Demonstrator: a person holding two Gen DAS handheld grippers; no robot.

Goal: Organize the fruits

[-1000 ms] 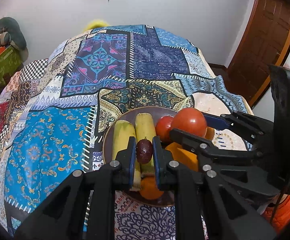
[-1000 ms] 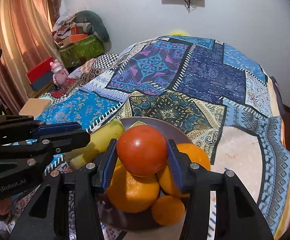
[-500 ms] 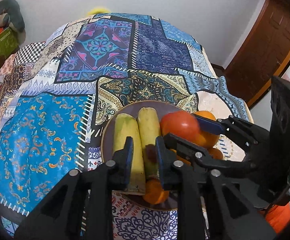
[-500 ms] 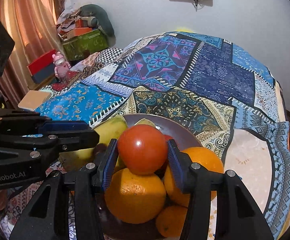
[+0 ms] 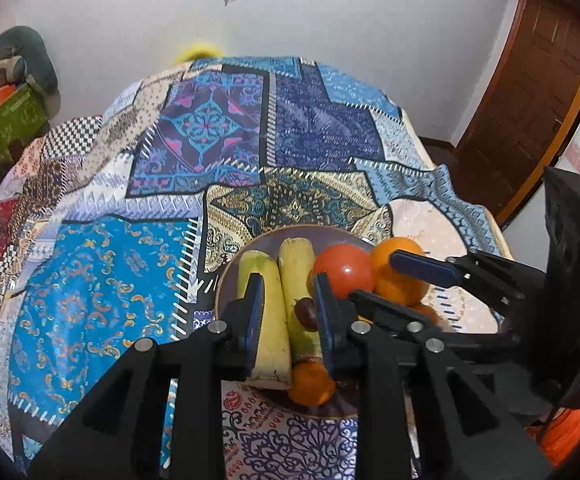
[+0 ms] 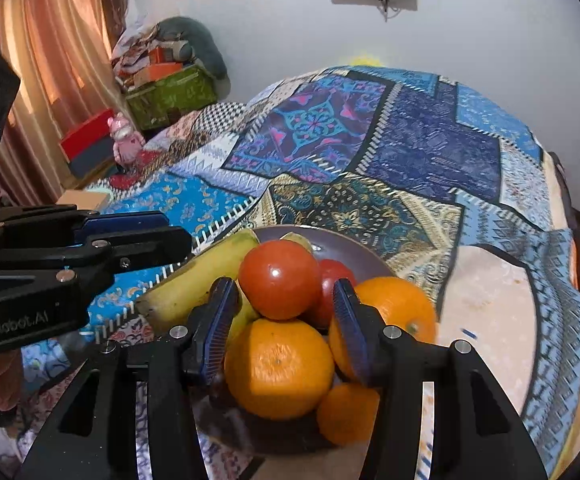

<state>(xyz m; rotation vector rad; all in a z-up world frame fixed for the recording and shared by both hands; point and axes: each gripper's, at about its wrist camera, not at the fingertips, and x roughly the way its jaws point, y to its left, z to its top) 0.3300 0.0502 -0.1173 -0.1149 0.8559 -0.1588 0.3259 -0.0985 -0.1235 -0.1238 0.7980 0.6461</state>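
A brown plate [image 5: 322,232] [image 6: 354,250] on the patterned cloth holds two bananas [image 5: 271,312] [image 6: 197,280], tomatoes and several oranges [image 6: 277,364]. My left gripper [image 5: 287,314] is open above the bananas; a small dark fruit [image 5: 305,314] lies on the plate between its fingers, loose. My right gripper [image 6: 285,328] is open, its pads either side of the pile; the top tomato [image 6: 279,278] [image 5: 344,272] rests on the oranges just beyond them. A second tomato [image 6: 336,280] lies behind it.
The patchwork cloth [image 5: 217,152] covers a bed-like surface that falls away at the right. A wooden door [image 5: 526,92] stands at the right. Boxes, a green crate [image 6: 169,96] and a pink toy [image 6: 123,136] sit at the left by a curtain.
Both grippers have opened. The left one let the dark fruit down onto the plate; the right one let the tomato onto the oranges and pulled back a little.
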